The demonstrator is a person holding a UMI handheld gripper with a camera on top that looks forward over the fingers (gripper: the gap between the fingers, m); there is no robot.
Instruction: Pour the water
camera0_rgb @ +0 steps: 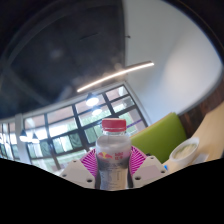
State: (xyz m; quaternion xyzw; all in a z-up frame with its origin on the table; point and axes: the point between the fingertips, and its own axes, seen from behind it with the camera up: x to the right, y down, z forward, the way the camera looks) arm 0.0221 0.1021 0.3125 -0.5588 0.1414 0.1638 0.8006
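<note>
A clear plastic water bottle with a red cap and a red-and-white label stands upright between my gripper's two fingers. Both pink pads press against its sides, so the gripper is shut on the bottle. The bottle is lifted high and the view tilts up toward the ceiling. A white cup or bowl shows low to the right of the fingers, partly cut off.
Behind the bottle is a wall of large windows with dark frames. A long ceiling light strip runs overhead. A green panel or chair back stands to the right of the bottle.
</note>
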